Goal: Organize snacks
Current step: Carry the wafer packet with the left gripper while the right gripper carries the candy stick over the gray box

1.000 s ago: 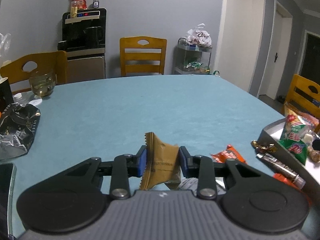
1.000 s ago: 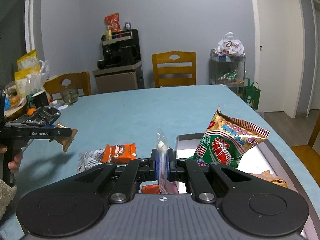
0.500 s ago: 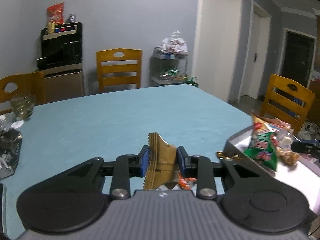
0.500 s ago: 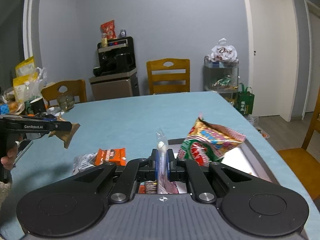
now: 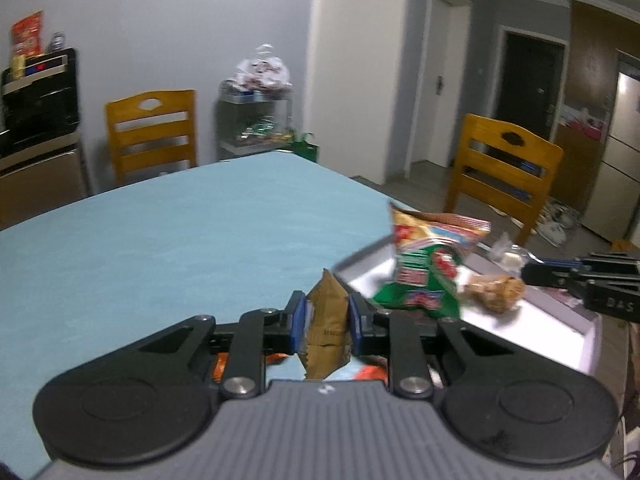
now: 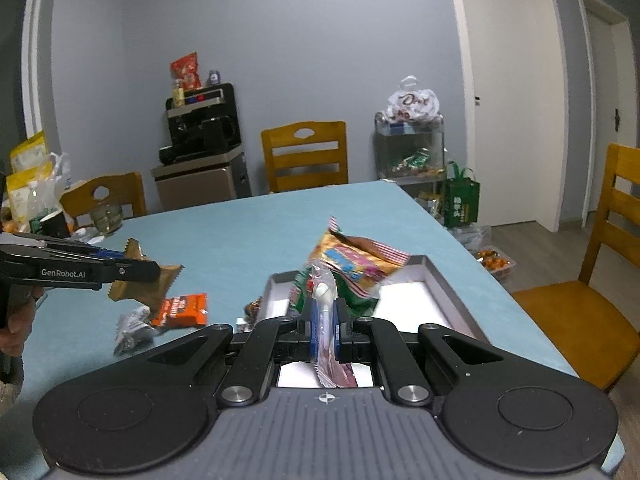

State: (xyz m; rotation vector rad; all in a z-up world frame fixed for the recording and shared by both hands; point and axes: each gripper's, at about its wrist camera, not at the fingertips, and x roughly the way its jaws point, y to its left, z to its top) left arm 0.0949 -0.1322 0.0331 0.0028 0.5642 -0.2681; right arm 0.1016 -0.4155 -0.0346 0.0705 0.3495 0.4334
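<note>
Room, interior. Walls (image 6: pixel 320 40) painted grey-blue; white doors (image 6: pixel 508 92) set to the right, beyond the gripper. Bench (image 6: pixel 248 240) covered in teal cloth. Wooden chairs (image 6: pixel 306 156) placed ahead at the far edge and to the right. Black appliance (image 6: pixel 204 124) stood on a cabinet, ahead-left. Metal shelving rack (image 6: pixel 410 148) positioned ahead-right. Floor (image 6: pixel 532 236) laid in pale wood.

Blue table (image 6: pixel 248 232) bears tray (image 6: pixel 448 284), orange packet (image 6: pixel 182 310)
</note>
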